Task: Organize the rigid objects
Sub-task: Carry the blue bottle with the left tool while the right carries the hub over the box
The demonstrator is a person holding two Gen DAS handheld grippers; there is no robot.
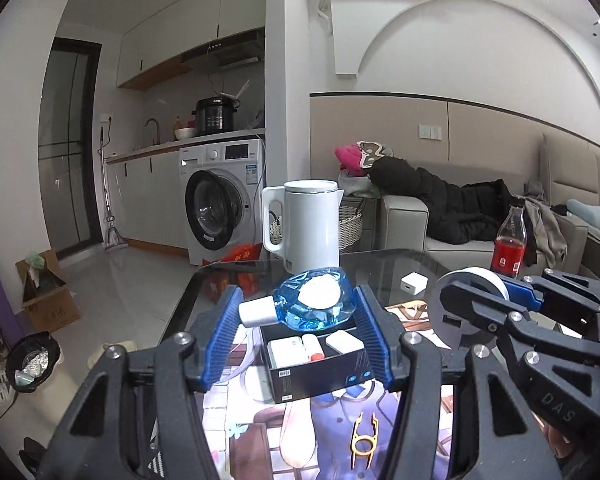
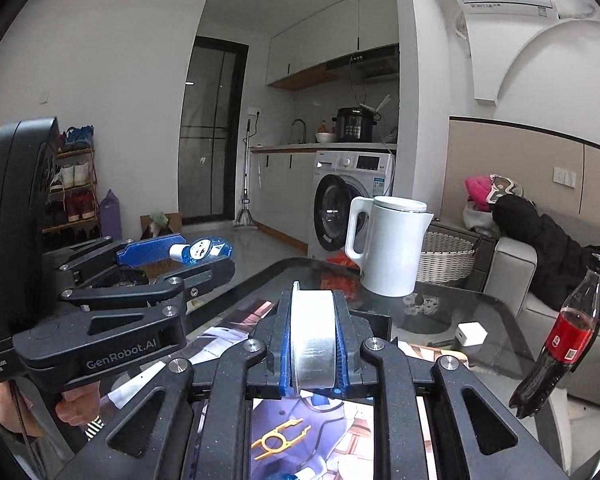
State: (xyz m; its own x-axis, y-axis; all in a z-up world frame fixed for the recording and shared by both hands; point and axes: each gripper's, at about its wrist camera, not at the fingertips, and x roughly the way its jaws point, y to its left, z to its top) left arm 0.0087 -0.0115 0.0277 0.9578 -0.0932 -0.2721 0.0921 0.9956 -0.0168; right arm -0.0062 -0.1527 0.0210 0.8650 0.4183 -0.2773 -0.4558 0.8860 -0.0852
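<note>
My left gripper [image 1: 298, 300] is shut on a blue liquid bottle [image 1: 316, 302] with a white cap, held sideways between the blue pads above the table. Right below it sits an open black box [image 1: 300, 378] with a few small white items inside. In the right wrist view the same bottle [image 2: 202, 250] sticks out of the left gripper [image 2: 196, 258], well off the table. My right gripper [image 2: 313, 300] is shut on a roll of clear tape [image 2: 313, 336], standing on edge between the pads. The tape roll [image 1: 474, 280] and right gripper [image 1: 480, 290] also show at the right of the left wrist view.
On the dark glass table [image 1: 380, 268] stand a white kettle [image 1: 310, 224], a cola bottle [image 1: 510, 244] and a small white charger cube [image 1: 412, 283]. A printed mat [image 2: 300, 432] lies under both grippers. A sofa [image 1: 404, 216] is behind, a washing machine [image 1: 220, 200] at the back left.
</note>
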